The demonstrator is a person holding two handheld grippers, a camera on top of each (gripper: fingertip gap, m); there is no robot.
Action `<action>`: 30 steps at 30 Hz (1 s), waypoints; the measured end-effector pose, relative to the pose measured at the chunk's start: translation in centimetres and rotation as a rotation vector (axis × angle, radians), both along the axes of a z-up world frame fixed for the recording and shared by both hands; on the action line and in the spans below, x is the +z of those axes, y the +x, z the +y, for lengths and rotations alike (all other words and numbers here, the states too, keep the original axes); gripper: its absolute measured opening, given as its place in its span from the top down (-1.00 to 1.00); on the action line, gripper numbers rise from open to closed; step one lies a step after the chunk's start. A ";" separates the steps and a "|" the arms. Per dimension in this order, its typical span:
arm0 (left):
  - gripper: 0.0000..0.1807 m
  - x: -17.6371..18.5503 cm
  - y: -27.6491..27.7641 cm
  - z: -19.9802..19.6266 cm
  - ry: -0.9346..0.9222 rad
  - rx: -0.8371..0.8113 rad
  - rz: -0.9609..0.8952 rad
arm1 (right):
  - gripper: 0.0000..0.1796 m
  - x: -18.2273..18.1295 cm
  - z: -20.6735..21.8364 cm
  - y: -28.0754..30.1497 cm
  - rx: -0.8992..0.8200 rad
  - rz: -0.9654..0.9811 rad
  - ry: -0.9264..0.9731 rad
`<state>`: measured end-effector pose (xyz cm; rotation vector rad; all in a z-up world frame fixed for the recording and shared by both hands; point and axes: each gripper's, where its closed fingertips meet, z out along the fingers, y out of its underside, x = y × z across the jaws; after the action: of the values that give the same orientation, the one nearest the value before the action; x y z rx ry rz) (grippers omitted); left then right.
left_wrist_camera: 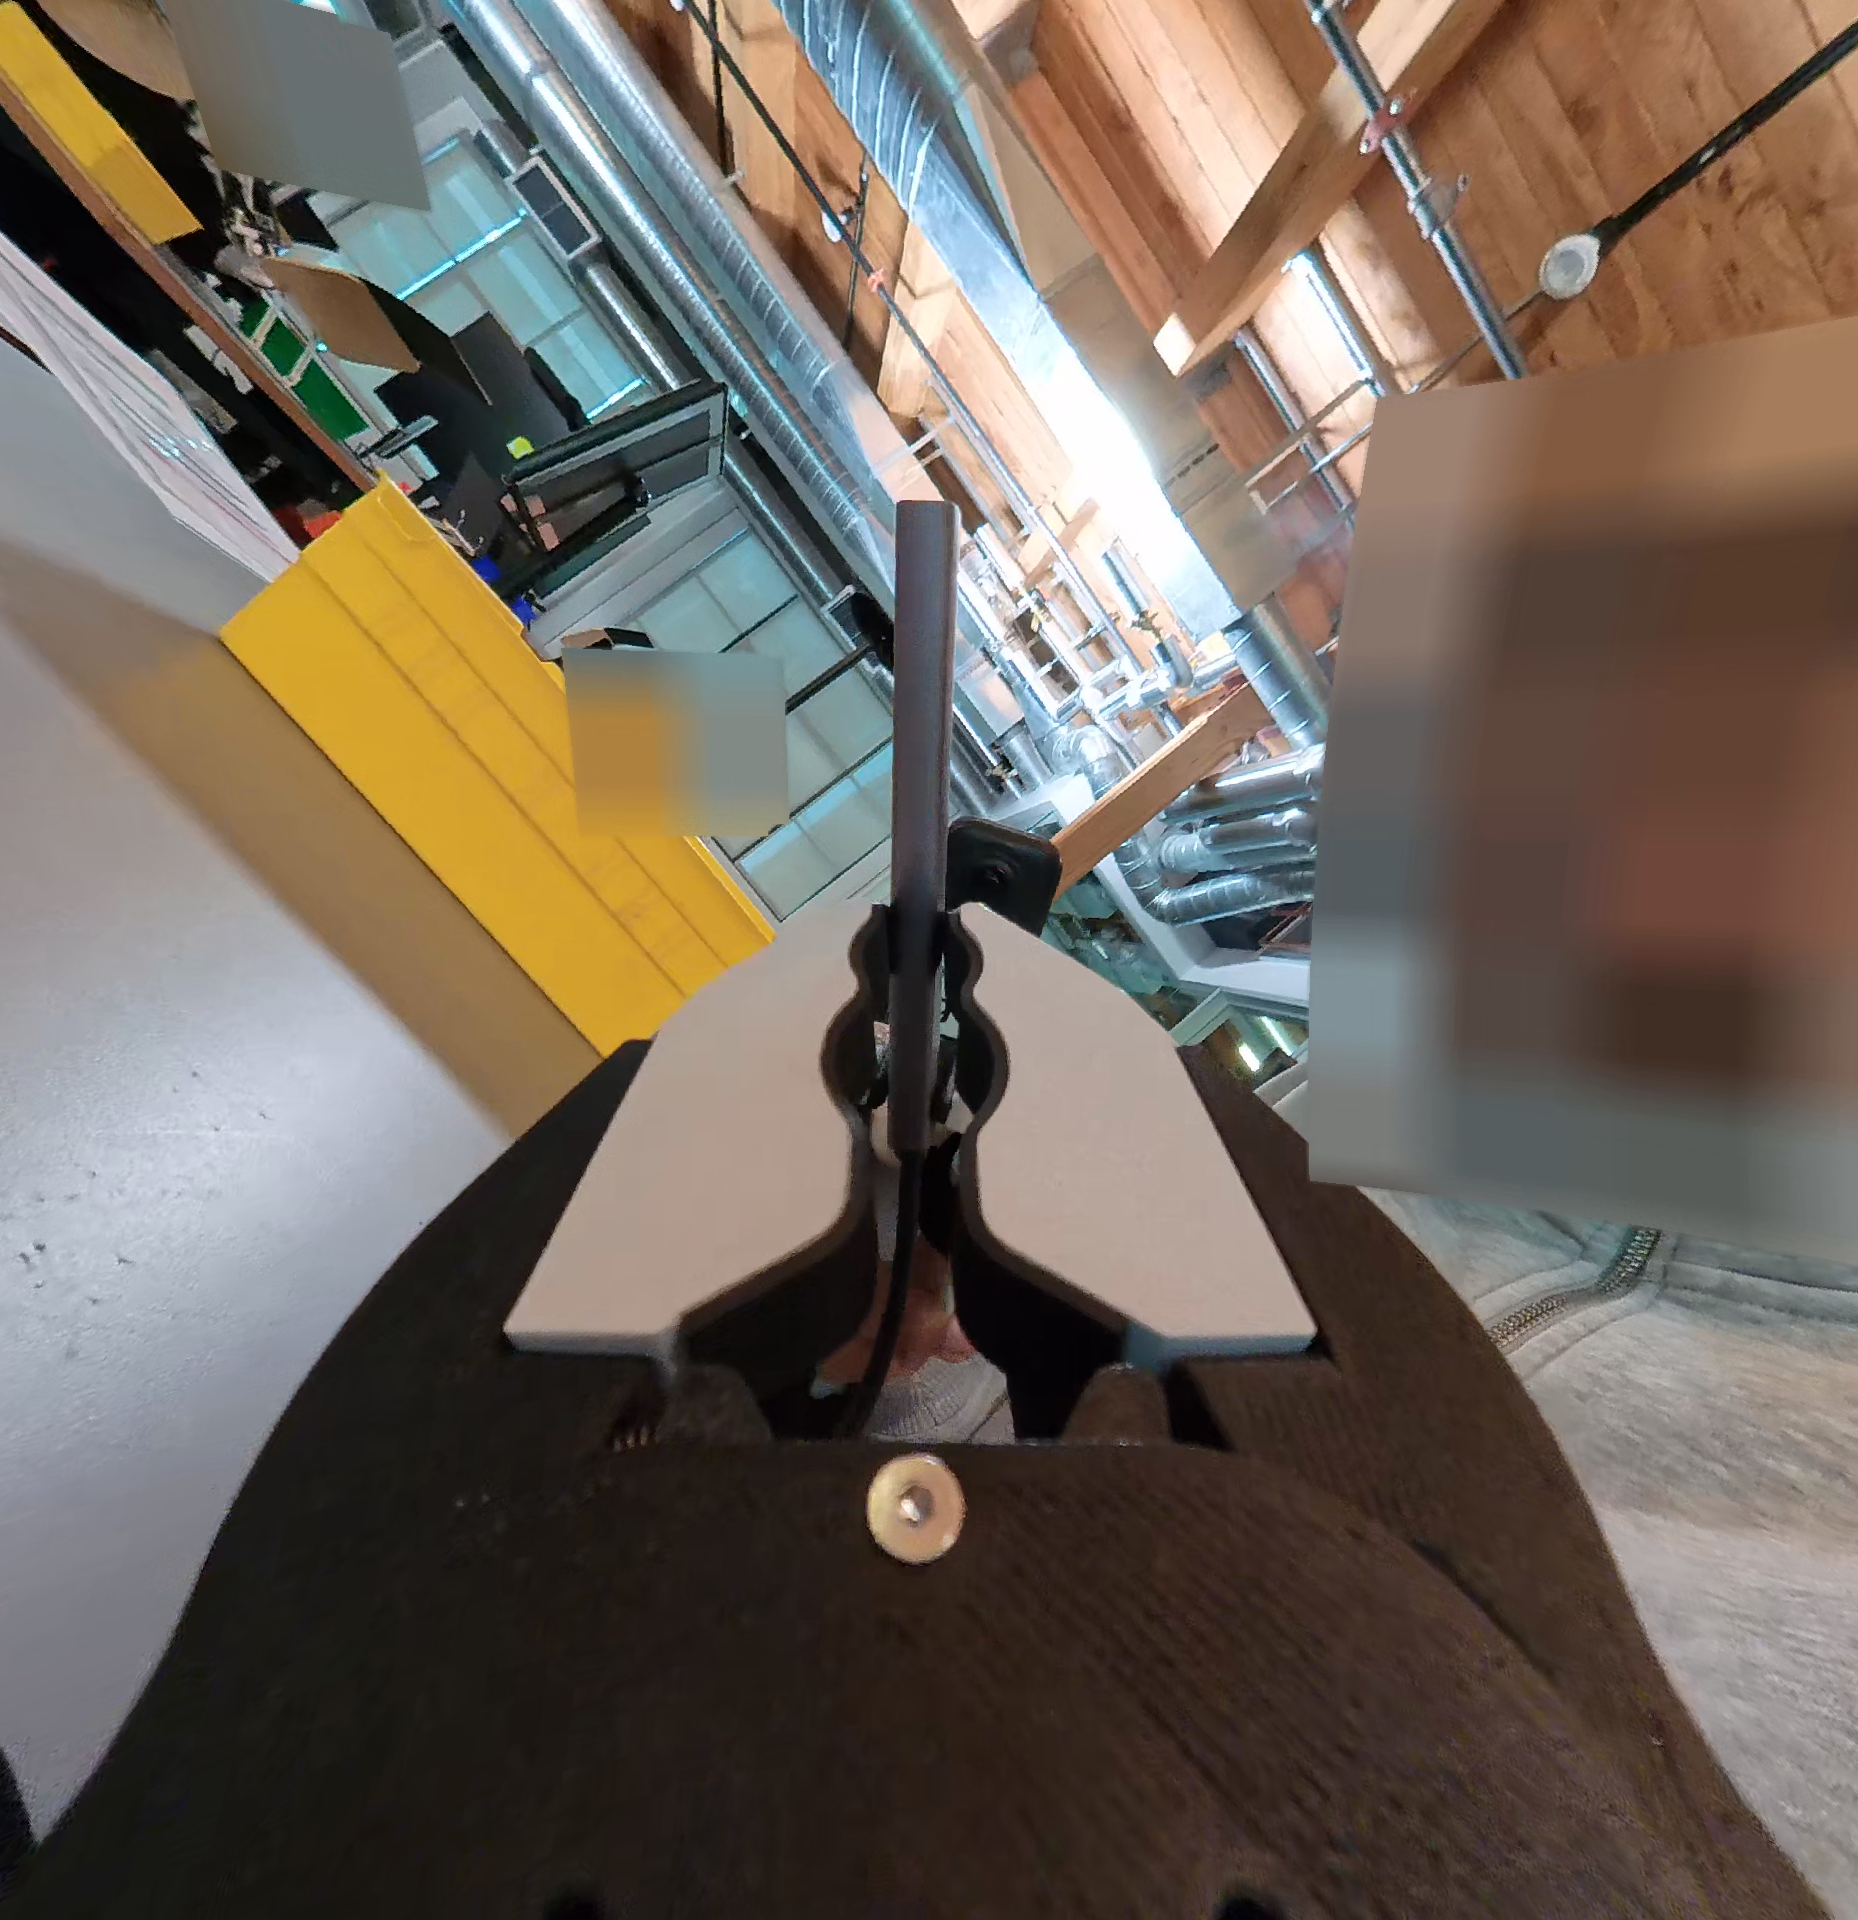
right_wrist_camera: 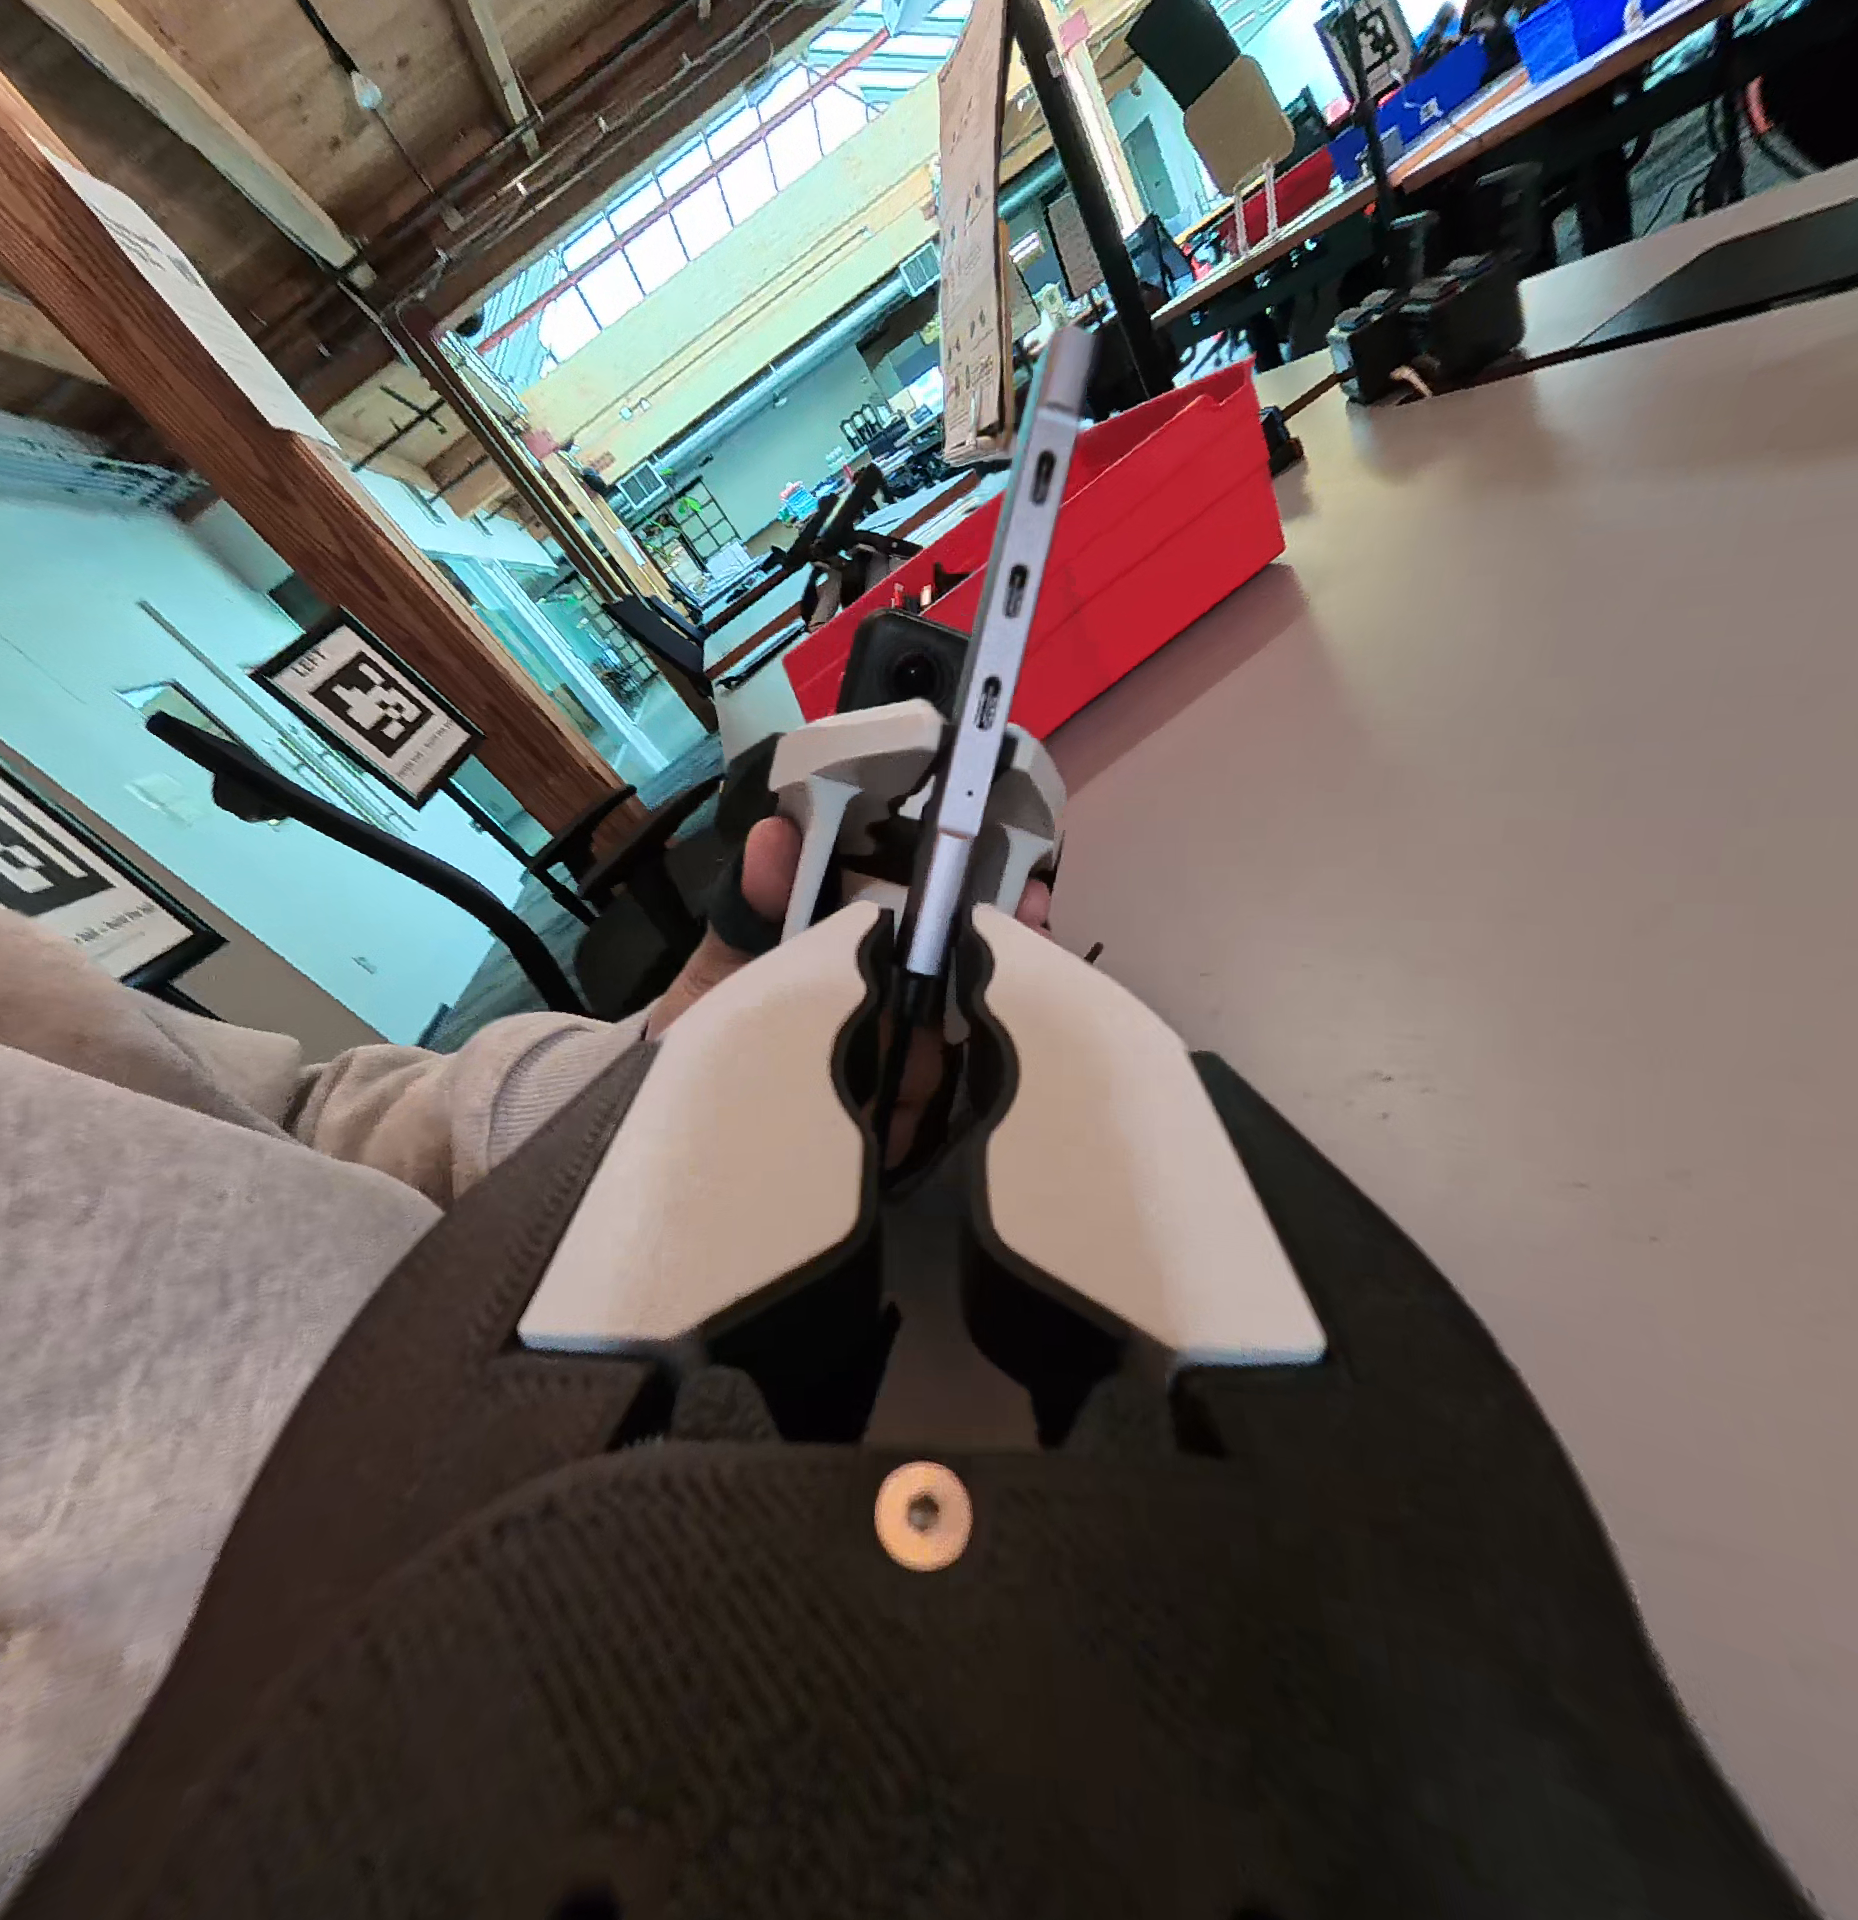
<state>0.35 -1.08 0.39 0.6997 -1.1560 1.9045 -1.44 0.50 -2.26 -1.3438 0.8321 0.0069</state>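
Left gripper (left_wrist_camera: 917, 925) first: its pale fingers (left_wrist_camera: 696, 1143) are pressed almost together, pinching a slim dark grey bar (left_wrist_camera: 920, 707) that stands straight up past the tips. A thin black cable (left_wrist_camera: 899, 1268) trails from the bar's lower end down through the gap between the fingers. The whole view is tipped upward, so wooden ceiling beams (left_wrist_camera: 1268, 208) and silver ducts (left_wrist_camera: 696, 260) fill the background, with a yellow bin (left_wrist_camera: 468, 748) off to the left. A grey knitted garment with a zip (left_wrist_camera: 1631, 1403) shows low on the right.

Over to the right gripper (right_wrist_camera: 930, 940): its white fingers (right_wrist_camera: 717, 1143) are also nearly closed, nipping the lower end of a silver hub (right_wrist_camera: 1008, 623), right where a black cable (right_wrist_camera: 889, 1049) leaves it. The hub leans up and to the right, its narrow edge showing a row of small slots. Just beyond it, the other gripper (right_wrist_camera: 904, 810) faces back this way, held by a hand (right_wrist_camera: 759, 873) in a dark fingerless glove, and its fingers sit either side of the hub's lower part. So the hub is up in the air, gripped from both sides, above the pale desk (right_wrist_camera: 1476, 831). A red bin (right_wrist_camera: 1112, 561) rests on the desk behind it. A grey sleeve (right_wrist_camera: 229, 1195) crosses the left side, and black-and-white marker signs (right_wrist_camera: 369, 712) stand farther off.
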 end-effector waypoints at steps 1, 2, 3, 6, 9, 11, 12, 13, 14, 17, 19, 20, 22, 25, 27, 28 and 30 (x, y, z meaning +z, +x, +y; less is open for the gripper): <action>0.90 0.0 0.0 0.0 -0.003 -0.001 0.004 | 0.87 0.0 0.0 0.0 -0.004 -0.009 -0.005; 0.90 0.0 0.0 0.0 0.000 0.001 0.002 | 0.87 0.0 0.0 0.0 -0.004 -0.009 -0.005; 0.90 0.0 0.0 0.0 0.004 0.004 -0.002 | 0.87 0.0 0.0 0.0 -0.002 -0.003 0.000; 0.90 -0.1 0.1 0.0 0.006 0.004 0.000 | 0.87 0.0 -0.1 0.0 0.009 0.012 0.013; 0.90 -0.1 0.0 0.0 0.001 -0.004 0.002 | 0.87 0.0 -0.1 0.0 0.015 0.007 0.013; 0.90 -0.1 0.0 0.0 0.003 -0.004 0.000 | 0.87 0.0 -0.1 0.0 0.017 0.007 0.013; 0.90 -0.1 0.0 0.0 0.002 -0.005 0.000 | 0.87 0.0 -0.1 0.0 0.017 0.007 0.013; 0.90 0.0 0.0 0.0 0.001 -0.006 0.001 | 0.88 0.0 -0.1 0.0 0.017 0.006 0.012; 0.90 0.0 0.0 0.0 -0.001 -0.006 0.003 | 0.87 0.0 -0.1 0.0 0.016 0.004 0.011; 0.90 0.1 -0.1 0.1 -0.010 -0.014 0.004 | 0.87 0.1 -0.1 -0.1 0.015 -0.005 0.008; 0.90 0.1 -0.1 0.1 -0.011 -0.017 0.004 | 0.88 0.2 -0.1 -0.1 0.016 -0.007 0.011; 0.90 0.1 -0.1 0.1 -0.011 -0.017 0.005 | 0.88 0.2 -0.1 -0.1 0.016 -0.006 0.013; 0.90 0.1 -0.1 0.1 -0.016 -0.019 0.012 | 0.88 0.2 -0.2 -0.1 0.015 -0.007 0.014; 0.90 0.1 0.1 0.2 -0.023 -0.018 0.024 | 0.88 0.3 -0.3 0.0 0.006 -0.014 0.013; 0.89 0.1 0.1 0.2 -0.021 -0.016 0.026 | 0.88 0.3 -0.4 0.1 0.002 -0.013 0.014; 0.89 0.1 0.2 0.2 -0.021 -0.014 0.027 | 0.88 0.3 -0.5 0.1 0.001 -0.011 0.017; 0.89 0.0 0.3 0.3 -0.023 -0.008 0.031 | 0.88 0.4 -0.6 0.2 -0.004 -0.010 0.020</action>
<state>0.63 -0.80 0.43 0.7092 -1.1145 1.8905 -1.29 -0.06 -1.90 -1.3228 0.8239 0.0055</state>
